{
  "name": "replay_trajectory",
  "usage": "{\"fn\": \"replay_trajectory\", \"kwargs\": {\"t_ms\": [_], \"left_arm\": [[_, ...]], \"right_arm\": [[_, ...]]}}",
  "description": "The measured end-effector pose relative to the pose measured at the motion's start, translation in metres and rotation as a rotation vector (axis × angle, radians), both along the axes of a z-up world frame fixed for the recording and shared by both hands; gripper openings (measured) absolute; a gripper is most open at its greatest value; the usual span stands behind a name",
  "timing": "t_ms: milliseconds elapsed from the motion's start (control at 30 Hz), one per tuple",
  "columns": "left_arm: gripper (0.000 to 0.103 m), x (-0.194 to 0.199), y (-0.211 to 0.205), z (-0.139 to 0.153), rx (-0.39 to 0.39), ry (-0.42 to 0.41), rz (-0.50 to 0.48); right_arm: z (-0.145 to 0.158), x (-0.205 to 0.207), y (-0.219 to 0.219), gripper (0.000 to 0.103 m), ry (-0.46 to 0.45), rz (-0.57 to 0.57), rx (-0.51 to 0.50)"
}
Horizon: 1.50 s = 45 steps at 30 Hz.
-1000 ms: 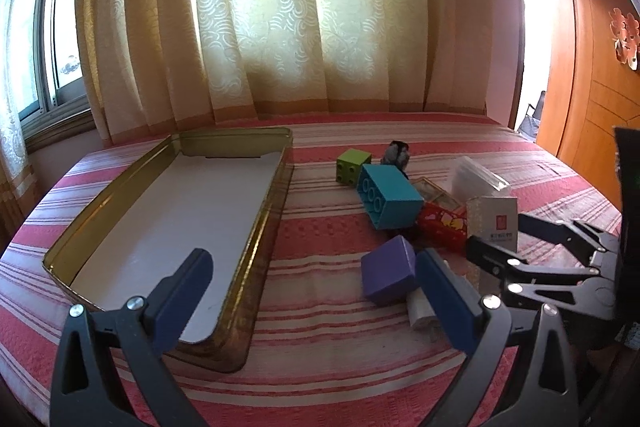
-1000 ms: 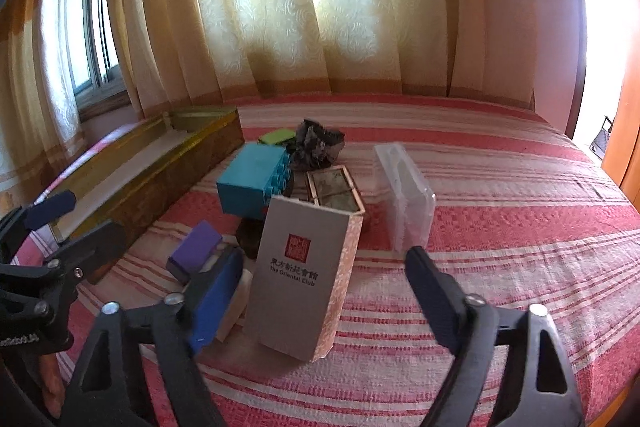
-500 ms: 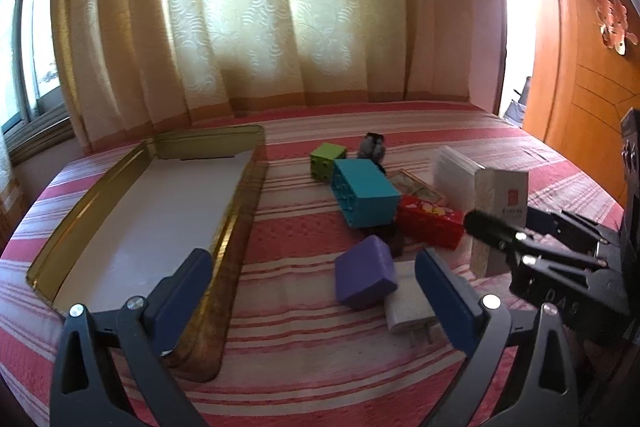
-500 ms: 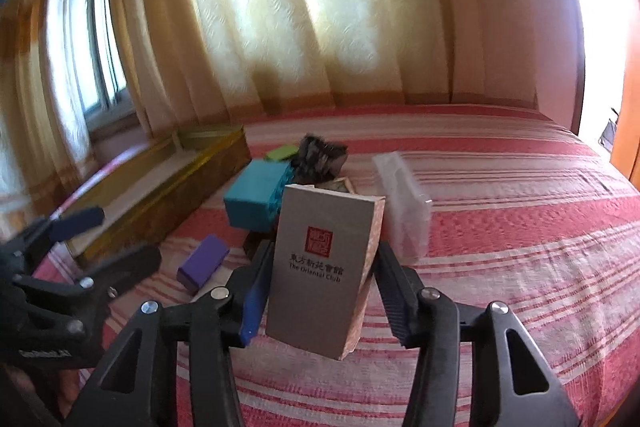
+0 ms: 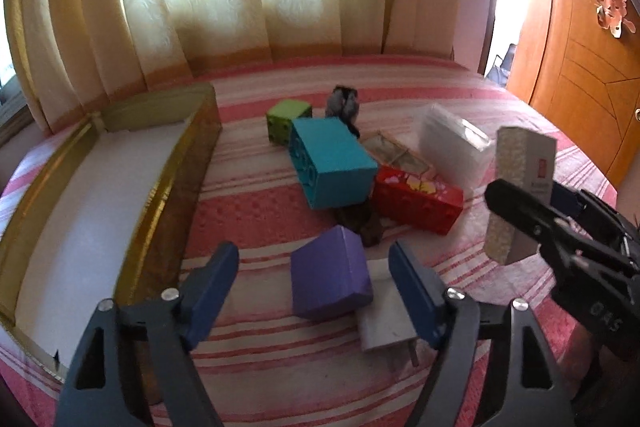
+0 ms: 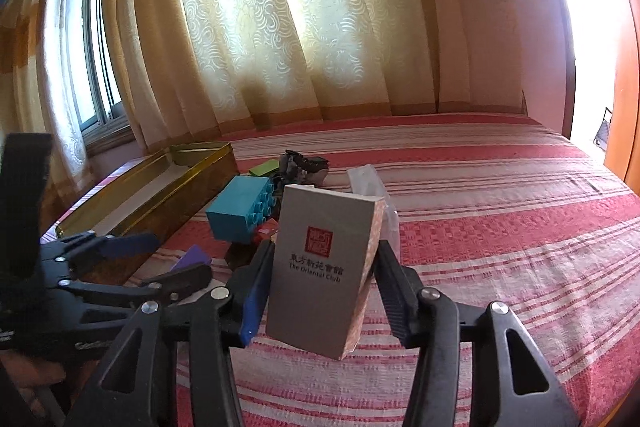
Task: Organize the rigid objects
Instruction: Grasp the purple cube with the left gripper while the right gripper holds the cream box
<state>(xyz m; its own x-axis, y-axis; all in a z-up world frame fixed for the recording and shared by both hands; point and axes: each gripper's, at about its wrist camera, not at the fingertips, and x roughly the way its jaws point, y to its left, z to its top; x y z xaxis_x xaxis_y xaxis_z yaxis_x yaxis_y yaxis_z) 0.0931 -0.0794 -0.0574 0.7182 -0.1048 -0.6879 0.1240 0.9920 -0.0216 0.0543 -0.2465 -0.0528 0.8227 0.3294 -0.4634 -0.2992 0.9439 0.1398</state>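
Bare striped bed [image 6: 500, 211] lies open toward its right edge, while near the left edge the long gold tin [image 5: 160, 195] walls one side and the teal brick [image 5: 332, 163], red box [image 5: 418, 199] and purple block [image 5: 328, 279] crowd the middle.

R claw [image 6: 320, 291] clamps grey box [image 6: 324, 271], tilted, above striped cloth [image 6: 500, 227].
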Motion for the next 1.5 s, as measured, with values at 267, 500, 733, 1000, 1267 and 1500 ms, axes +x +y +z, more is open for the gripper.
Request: {"fn": "replay_trajectory", "kwargs": {"t_ms": [267,500,733,1000,1267,1500], "left_arm": [[0.065,0.003,0.009,-0.004,-0.063,0.013,-0.003],[0.036,-0.002,0.009,-0.001,-0.086,-0.002,-0.033],[0.056,0.001,0.016,-0.003,-0.120,0.031,-0.014],[0.070,0.003,0.018,-0.004,-0.125,0.058,-0.024],[0.055,0.003,0.022,-0.006,-0.094,0.069,-0.009],[0.055,0.006,0.005,-0.014,0.012,0.113,-0.058]], "right_arm": [[-0.001,-0.001,0.004,0.052,-0.005,0.017,-0.010],[-0.001,0.000,0.004,0.052,-0.006,0.020,-0.004],[-0.001,0.000,0.003,0.052,-0.002,0.024,0.002],[-0.001,0.001,0.000,0.052,0.005,0.038,0.019],[-0.002,0.003,-0.003,0.052,0.021,0.052,0.045],[-0.002,0.004,-0.004,0.052,0.029,0.054,0.062]]}}
